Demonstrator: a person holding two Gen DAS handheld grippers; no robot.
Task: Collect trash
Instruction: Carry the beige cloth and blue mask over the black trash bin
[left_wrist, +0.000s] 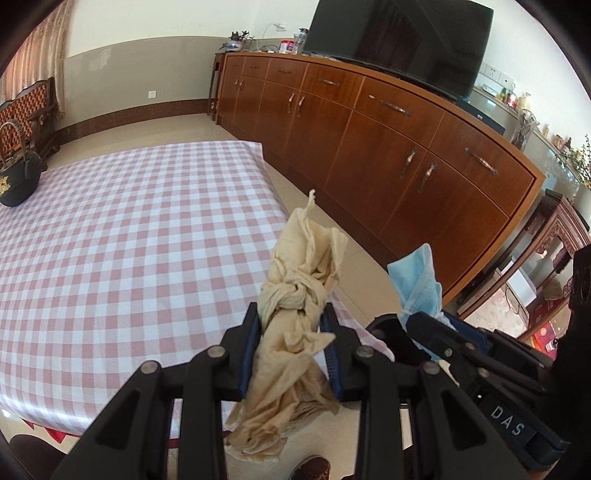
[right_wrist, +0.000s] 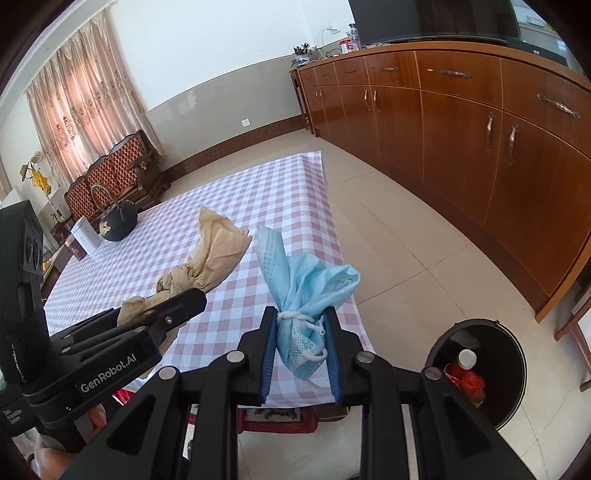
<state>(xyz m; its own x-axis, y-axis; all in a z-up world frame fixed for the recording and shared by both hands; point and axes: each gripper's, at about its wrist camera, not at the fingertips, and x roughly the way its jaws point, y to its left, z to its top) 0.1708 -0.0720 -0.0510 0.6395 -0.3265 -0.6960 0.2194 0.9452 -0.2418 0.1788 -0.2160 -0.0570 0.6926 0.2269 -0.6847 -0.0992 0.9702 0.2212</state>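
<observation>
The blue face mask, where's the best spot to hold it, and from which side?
Grip the blue face mask at its cinched waist, where the white ear loop is wound round it, coming from below as the right gripper does: it is narrowest there, and the loose pleats fan out above.

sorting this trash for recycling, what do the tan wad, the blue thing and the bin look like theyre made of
Tan wad in the left gripper: thin matte paper or tissue, judging by crisp wrinkles and a twisted knot; could be soft cloth.
Blue mask in the right gripper: nonwoven fabric, dimpled texture, pleats, white ear loops.
Bin: smooth black, probably plastic.
</observation>
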